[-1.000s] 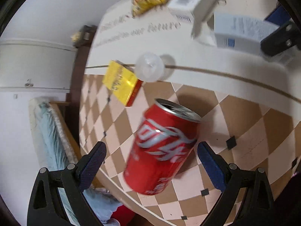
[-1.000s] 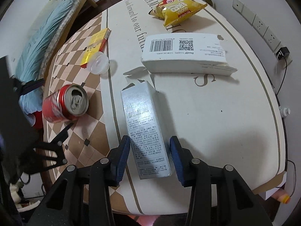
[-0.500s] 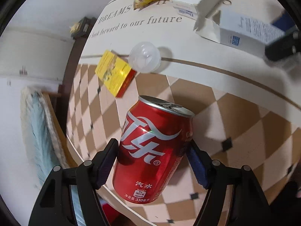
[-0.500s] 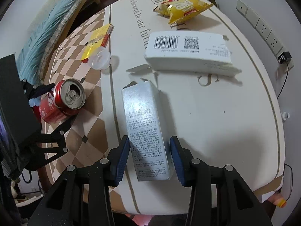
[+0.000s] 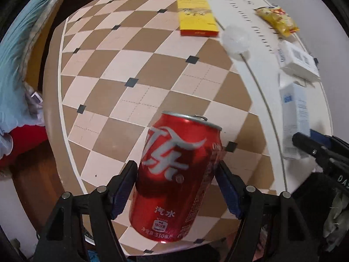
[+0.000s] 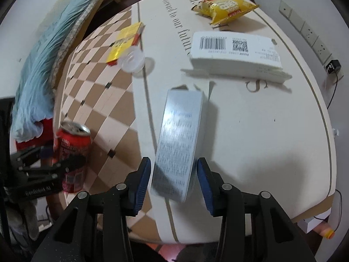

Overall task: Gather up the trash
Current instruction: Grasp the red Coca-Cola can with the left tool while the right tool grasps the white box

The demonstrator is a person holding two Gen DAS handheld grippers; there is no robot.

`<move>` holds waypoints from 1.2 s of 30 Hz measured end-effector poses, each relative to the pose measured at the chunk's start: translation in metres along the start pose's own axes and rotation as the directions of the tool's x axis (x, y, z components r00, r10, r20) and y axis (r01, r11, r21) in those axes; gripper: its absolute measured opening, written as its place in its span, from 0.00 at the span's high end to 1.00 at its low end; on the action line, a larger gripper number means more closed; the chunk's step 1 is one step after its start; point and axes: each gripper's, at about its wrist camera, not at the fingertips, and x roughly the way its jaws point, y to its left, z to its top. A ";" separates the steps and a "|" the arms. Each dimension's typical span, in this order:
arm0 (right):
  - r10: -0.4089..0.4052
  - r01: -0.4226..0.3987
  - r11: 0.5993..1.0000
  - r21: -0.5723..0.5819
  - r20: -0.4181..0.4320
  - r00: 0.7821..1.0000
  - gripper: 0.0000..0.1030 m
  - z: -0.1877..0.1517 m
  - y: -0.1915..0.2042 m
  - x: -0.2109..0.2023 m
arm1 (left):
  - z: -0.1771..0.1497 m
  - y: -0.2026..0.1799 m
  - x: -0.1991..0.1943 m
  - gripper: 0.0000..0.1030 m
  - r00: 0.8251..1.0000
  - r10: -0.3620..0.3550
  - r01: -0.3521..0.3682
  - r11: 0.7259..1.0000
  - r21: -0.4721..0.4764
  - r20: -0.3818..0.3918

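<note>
My left gripper (image 5: 176, 187) clamps red can (image 5: 176, 174) at table (image 5: 135, 69) edge; right gripper (image 6: 173, 182) seemingly grips silver carton (image 6: 178, 139), tilted mid-table.

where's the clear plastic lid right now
The clear lid lies on the table where the checkered part meets the cream part, touching the yellow box and left of the long white barcode box.

I see an oval table (image 6: 272, 144), one half checkered tan and pink, the other cream with printed lettering. Lying on it: yellow flat box (image 5: 197, 16) on the checks, clear plastic lid (image 6: 133, 59) at the dividing line, yellow snack bag (image 6: 224, 5), long white barcode box (image 6: 235, 51).
</note>
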 end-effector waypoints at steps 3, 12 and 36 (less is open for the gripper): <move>-0.024 0.024 0.999 0.023 0.005 1.000 0.47 0.010 -0.001 0.008 | 0.001 -0.009 0.011 0.31 1.000 0.030 -0.030 0.999 0.030 0.007; -0.100 0.101 0.987 -0.121 0.015 0.995 0.57 0.003 0.026 0.021 | -0.009 -0.017 0.026 0.35 0.995 0.092 -0.090 0.995 -0.047 0.038; -0.141 0.146 0.962 -0.233 0.039 0.989 0.60 -0.047 0.041 0.011 | -0.103 -0.015 0.002 0.36 0.957 0.195 -0.129 0.949 -0.289 0.214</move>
